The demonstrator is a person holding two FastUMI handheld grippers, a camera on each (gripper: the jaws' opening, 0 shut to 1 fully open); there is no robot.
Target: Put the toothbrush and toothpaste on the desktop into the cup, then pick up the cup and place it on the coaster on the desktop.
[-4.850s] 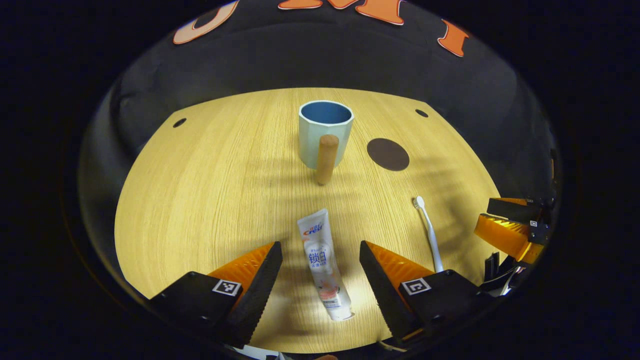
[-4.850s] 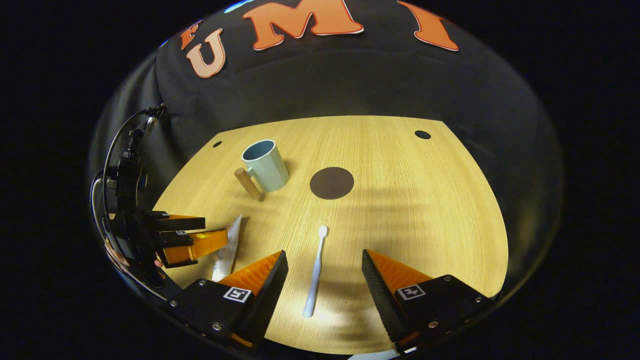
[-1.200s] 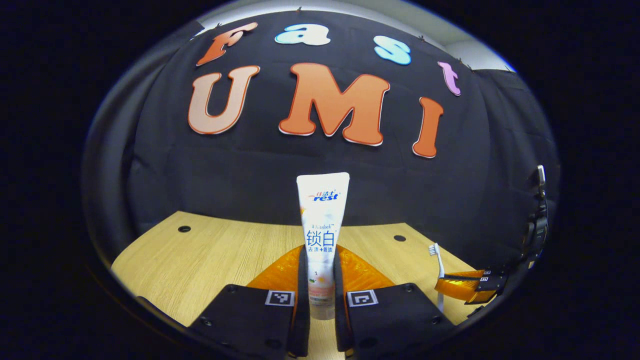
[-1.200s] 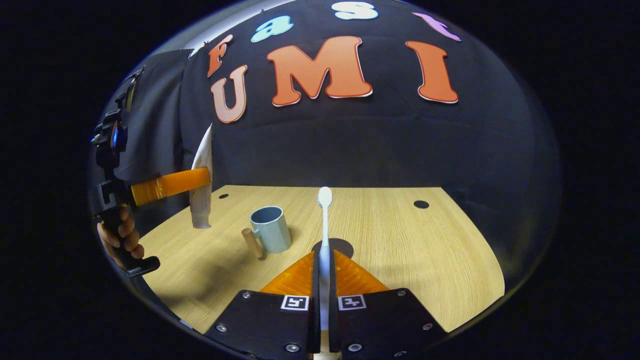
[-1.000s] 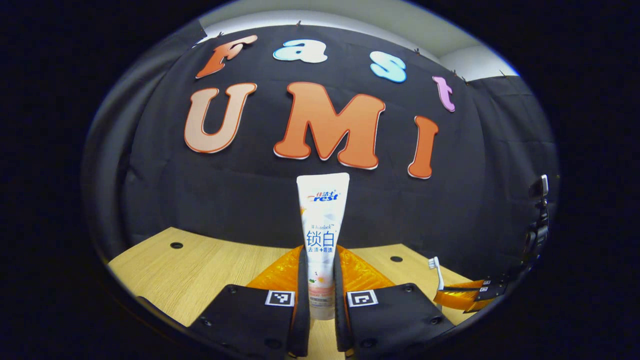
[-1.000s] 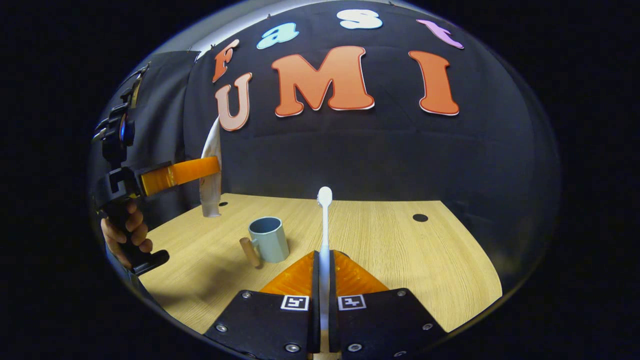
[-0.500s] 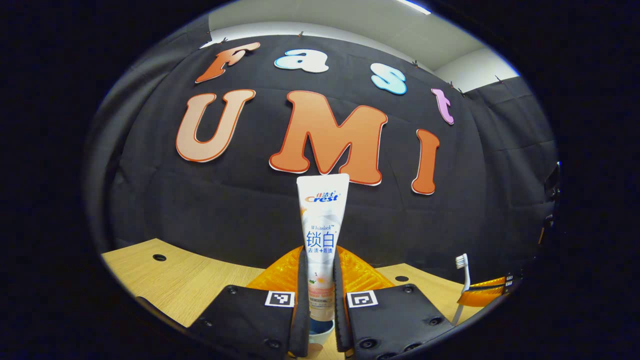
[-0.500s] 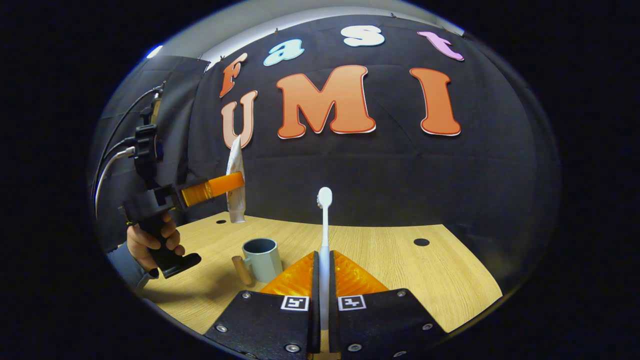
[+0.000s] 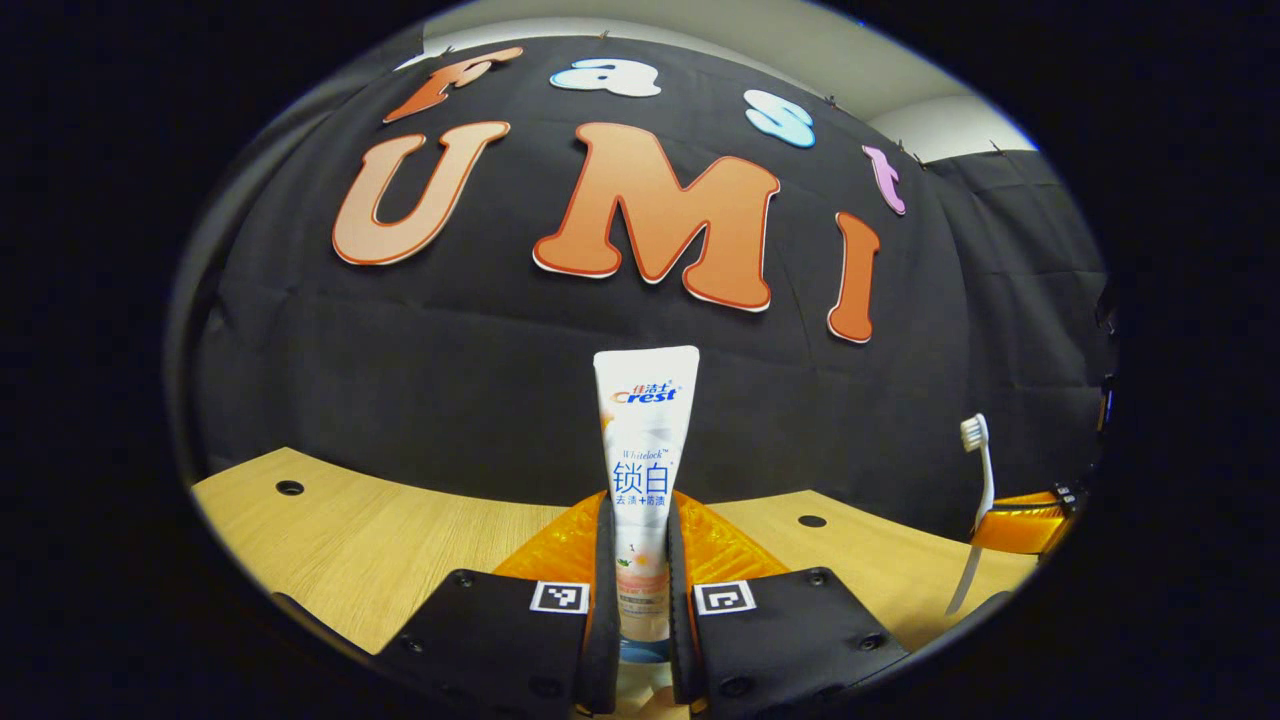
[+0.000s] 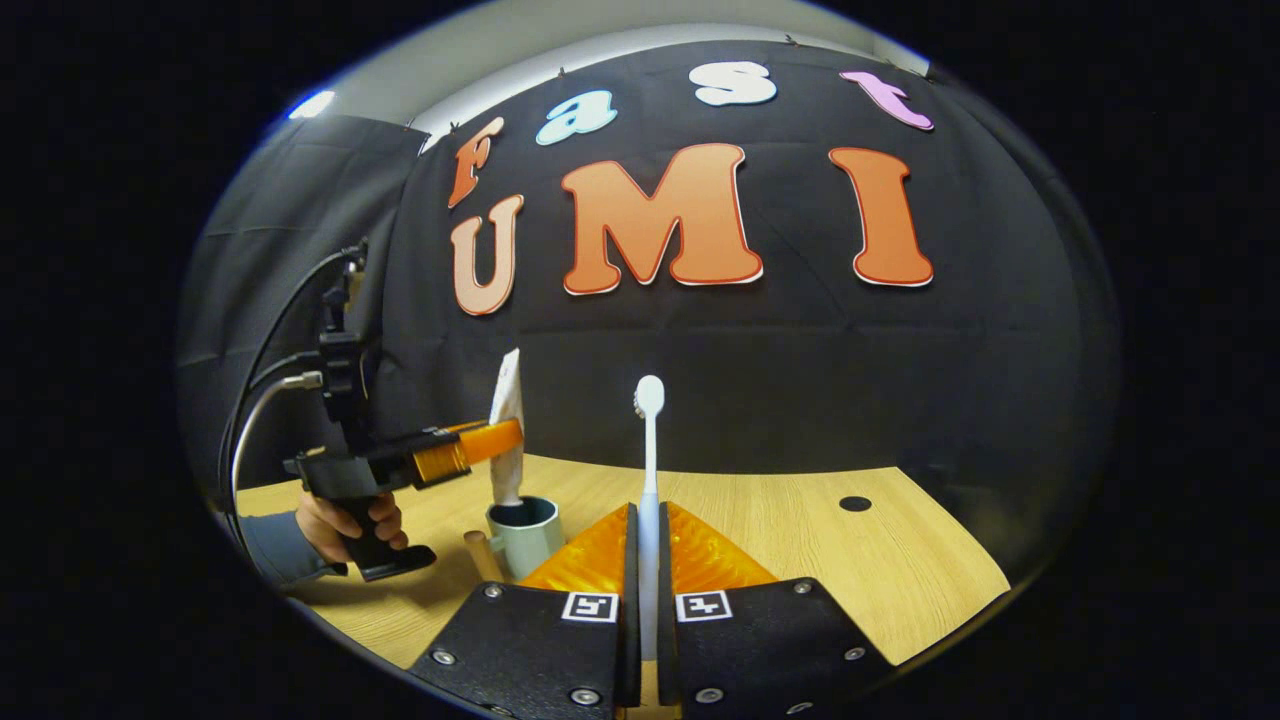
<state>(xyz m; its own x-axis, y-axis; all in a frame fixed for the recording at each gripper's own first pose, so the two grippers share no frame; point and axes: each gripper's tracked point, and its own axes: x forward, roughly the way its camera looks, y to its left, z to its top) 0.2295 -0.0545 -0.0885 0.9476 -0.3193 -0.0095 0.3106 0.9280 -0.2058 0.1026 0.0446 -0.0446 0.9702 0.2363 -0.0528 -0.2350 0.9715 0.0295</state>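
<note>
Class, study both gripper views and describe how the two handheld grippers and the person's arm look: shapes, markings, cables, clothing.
The right gripper has black finger mounts, each bearing a square black-and-white marker and screws. The left gripper has a black pistol-style handle, with black and grey cables rising from a camera module on top. The hand holding it emerges from a grey-blue sleeve.

The toothpaste [image 10: 506,440] cap end is hidden inside the cup [image 10: 527,538].

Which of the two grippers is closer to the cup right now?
The left. In the right gripper view the left gripper holds the toothpaste upright, its lower end at the rim of the cup. The right gripper, shut on the toothbrush, sits to the cup's right.
</note>
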